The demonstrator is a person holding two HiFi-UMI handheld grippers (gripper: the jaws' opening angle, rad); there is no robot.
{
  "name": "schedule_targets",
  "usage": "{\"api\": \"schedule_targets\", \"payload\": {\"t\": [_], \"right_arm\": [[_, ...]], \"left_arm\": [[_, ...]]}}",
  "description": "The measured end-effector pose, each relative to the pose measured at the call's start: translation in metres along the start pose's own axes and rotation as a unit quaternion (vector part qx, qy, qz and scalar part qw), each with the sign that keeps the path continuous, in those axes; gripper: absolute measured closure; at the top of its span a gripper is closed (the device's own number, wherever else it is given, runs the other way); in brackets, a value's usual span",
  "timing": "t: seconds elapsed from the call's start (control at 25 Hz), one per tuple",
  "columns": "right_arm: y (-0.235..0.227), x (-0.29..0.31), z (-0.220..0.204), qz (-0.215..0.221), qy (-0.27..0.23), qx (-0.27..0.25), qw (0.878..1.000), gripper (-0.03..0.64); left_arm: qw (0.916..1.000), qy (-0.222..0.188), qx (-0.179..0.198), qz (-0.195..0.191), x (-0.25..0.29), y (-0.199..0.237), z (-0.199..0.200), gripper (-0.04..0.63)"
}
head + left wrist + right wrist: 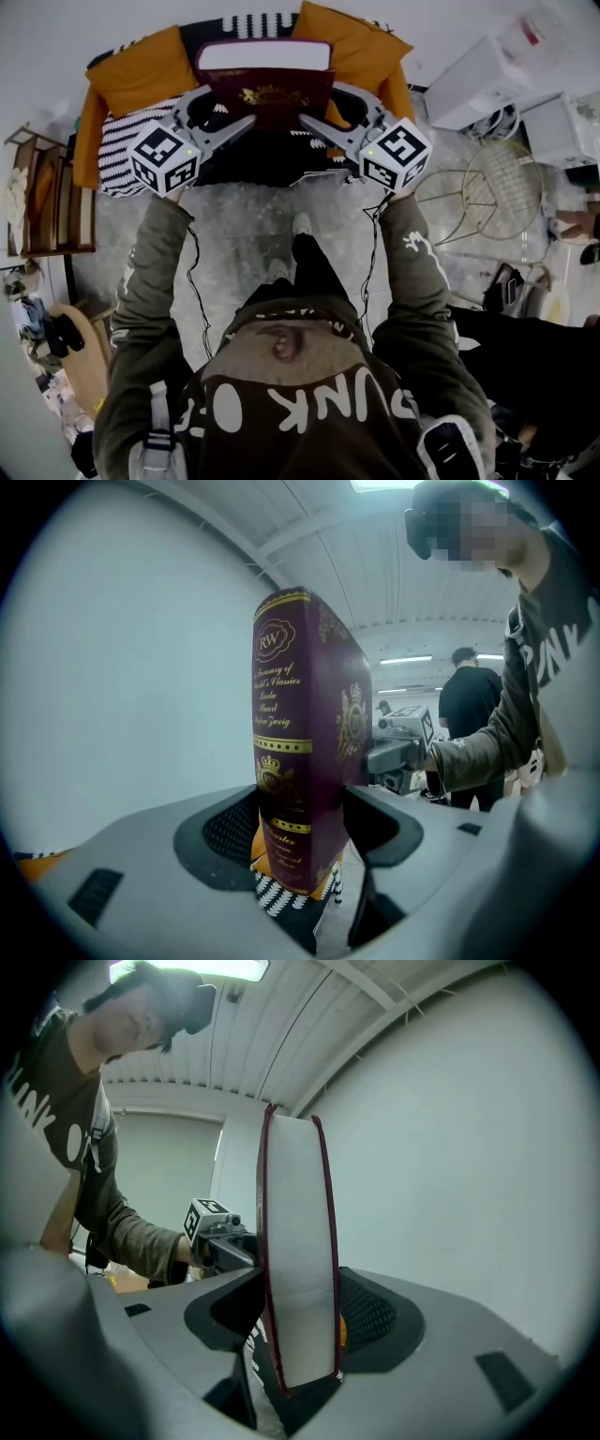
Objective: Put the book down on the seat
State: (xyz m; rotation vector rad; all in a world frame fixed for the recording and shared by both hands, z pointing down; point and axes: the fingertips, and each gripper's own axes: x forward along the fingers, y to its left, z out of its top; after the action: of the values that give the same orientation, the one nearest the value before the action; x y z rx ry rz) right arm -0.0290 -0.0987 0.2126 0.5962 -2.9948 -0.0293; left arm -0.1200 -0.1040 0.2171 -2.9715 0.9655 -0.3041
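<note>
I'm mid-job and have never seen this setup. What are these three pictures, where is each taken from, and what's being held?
There is no robot arm here. A person holds a hand-worked gripper in each hand, and each one carries a cube with square markers. The head view looks down from the person's head. In it the left gripper and right gripper meet on a maroon book, held over the seat, which is dark and patterned with orange cushions behind it. The other two pictures come from cameras riding on the grippers, each looking along its own jaws. The left gripper view shows the book's gold-lettered spine clamped between its jaws. The right gripper view shows the white page edge clamped the same way. Both grippers are shut on the book, and it appears not yet set down.
</note>
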Motion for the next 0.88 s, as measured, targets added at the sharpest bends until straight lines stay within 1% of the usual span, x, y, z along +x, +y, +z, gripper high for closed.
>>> {"api": "schedule_targets", "payload": {"t": [0.2, 0.36, 0.52, 0.68, 0.88], "right_arm": [[-0.039, 0.017, -0.031, 0.009, 0.004, 0.022, 1.000, 0.364], [-0.072, 0.027, -0.068, 0.019, 0.010, 0.035, 0.999, 0.365], [-0.105, 0.038, -0.105, 0.028, 0.021, 0.063, 0.997, 0.365], [-0.135, 0.050, -0.149, 0.035, 0.038, 0.085, 0.995, 0.365], [-0.159, 0.069, -0.219, 0.043, 0.062, 0.122, 0.990, 0.365]], "left_arm": [[0.9998, 0.015, -0.015, 0.000, 0.031, 0.031, -0.028, 0.328], [0.9993, 0.029, -0.024, 0.001, 0.063, 0.052, -0.061, 0.328], [0.9978, 0.041, -0.052, 0.002, 0.094, 0.073, -0.095, 0.328], [0.9956, 0.055, -0.075, -0.002, 0.125, 0.094, -0.137, 0.328], [0.9906, 0.081, -0.110, -0.008, 0.153, 0.113, -0.206, 0.328]]}}
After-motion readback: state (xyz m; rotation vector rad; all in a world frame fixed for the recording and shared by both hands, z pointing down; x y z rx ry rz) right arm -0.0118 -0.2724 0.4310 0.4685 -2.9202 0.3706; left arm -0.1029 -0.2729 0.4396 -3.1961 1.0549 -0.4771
